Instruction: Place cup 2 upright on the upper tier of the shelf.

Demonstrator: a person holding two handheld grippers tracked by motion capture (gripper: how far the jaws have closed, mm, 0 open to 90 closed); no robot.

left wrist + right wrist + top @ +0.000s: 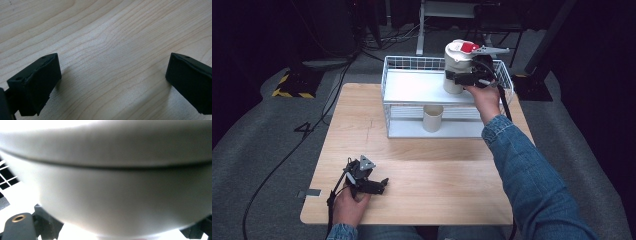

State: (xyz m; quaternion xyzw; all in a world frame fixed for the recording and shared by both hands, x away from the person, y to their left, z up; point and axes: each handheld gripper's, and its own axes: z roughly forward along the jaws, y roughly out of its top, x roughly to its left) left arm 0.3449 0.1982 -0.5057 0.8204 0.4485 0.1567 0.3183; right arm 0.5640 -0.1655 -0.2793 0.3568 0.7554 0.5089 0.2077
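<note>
A white cylindrical container (457,60) with a red patch on its lid is at the right end of the white wire rack's upper shelf (412,87). My right gripper (462,77) is shut on its side, and up close its pale wall (112,195) spans the right gripper view with a jaw at each lower corner. Whether the container rests on the shelf or hangs just above it I cannot tell. A cream cup (432,118) stands upright on the lower shelf. My left gripper (379,186) lies low over the wooden table (437,175) near the front left, open (113,72) with only bare wood between its jaws.
The rack has a wire rim (384,75) around the top shelf and stands at the table's far side. A cable (282,160) trails off the left edge onto the grey floor. A yellow-and-black striped block (292,85) lies beyond the table at left.
</note>
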